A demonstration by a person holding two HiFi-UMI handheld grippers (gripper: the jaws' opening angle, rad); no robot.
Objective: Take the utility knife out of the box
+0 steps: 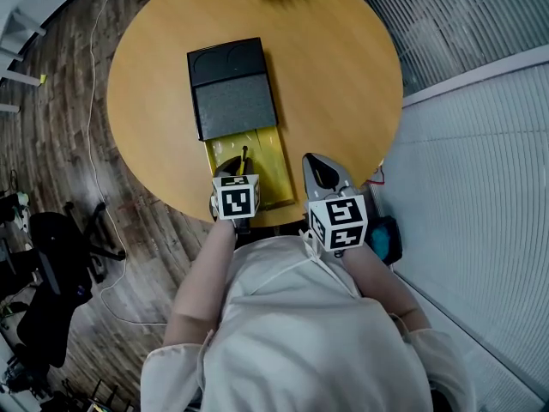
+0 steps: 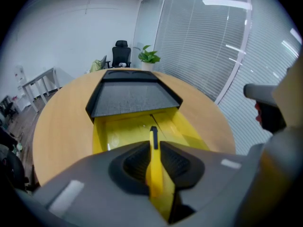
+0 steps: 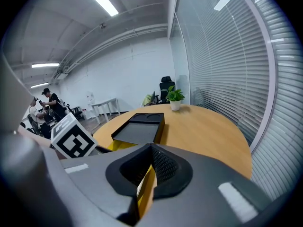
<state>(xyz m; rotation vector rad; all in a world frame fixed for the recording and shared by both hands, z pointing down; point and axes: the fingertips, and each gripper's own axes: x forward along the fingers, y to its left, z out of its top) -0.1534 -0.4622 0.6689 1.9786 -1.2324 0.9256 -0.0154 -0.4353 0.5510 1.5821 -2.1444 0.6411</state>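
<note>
Utility knife point(image 1: 244, 158) gripped in the left gripper point(image 1: 238, 174), over the yellow tray point(image 1: 273, 157) by the table's near edge.

Head view: we see the box point(image 1: 230, 63) lying on the round table point(image 1: 343, 75), its black lid toward the far edge and the tray drawn out toward the near edge. The right gripper point(image 1: 316, 163) sits just beside the tray's right side. Left gripper view: our jaws are clamped narrow on the knife's yellow handle point(image 2: 153, 167). Its long axis runs straight ahead along the jaws, dark tip toward the lid, with the tray floor beneath. Right gripper view: the jaws meet at their tips and hold nothing, and the box point(image 3: 139, 129) lies ahead to the left. We judge that the left hand, which has the knife, need only lift it up and back toward the near edge.
</note>
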